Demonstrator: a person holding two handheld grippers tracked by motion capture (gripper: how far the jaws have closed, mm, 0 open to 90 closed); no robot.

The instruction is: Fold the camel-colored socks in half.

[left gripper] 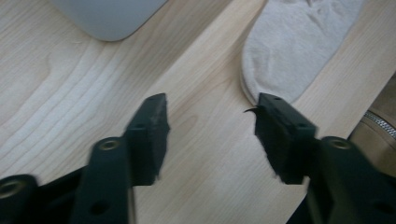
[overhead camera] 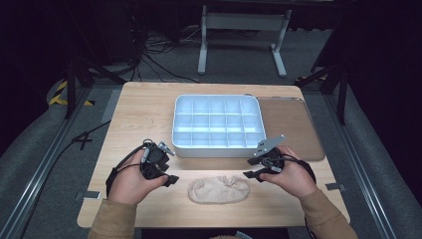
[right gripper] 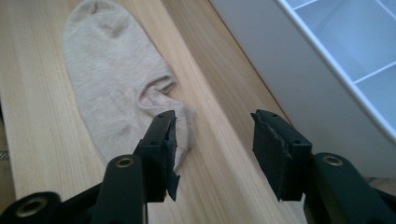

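One beige sock (overhead camera: pixel 219 189) lies flat on the wooden table (overhead camera: pixel 144 114), near the front edge and just in front of the white tray (overhead camera: pixel 217 122). It lies lengthwise between the two grippers, with its crumpled opening toward the right one.

Beside the sock's left end hovers the left gripper (overhead camera: pixel 171 179), held in the person's left hand (overhead camera: pixel 130 183). Its jaws stand apart with nothing between them; in the left gripper view bare wood shows in the gap, and the sock (left gripper: pixel 299 44) lies just past the right jaw tip.

At the sock's right end is the right gripper (overhead camera: pixel 252 175), in the right hand (overhead camera: pixel 293 177), its grey plate tilted up toward the tray. Its jaws are also spread and grip nothing. In the right gripper view the sock (right gripper: pixel 114 88) reaches to the left jaw, its cuff edge just beside that pad, while the tray wall (right gripper: pixel 299 79) rises past the right jaw.

Behind the sock, the tray is divided into many small compartments. A brown mat (overhead camera: pixel 293 124) lies against the tray's right side.
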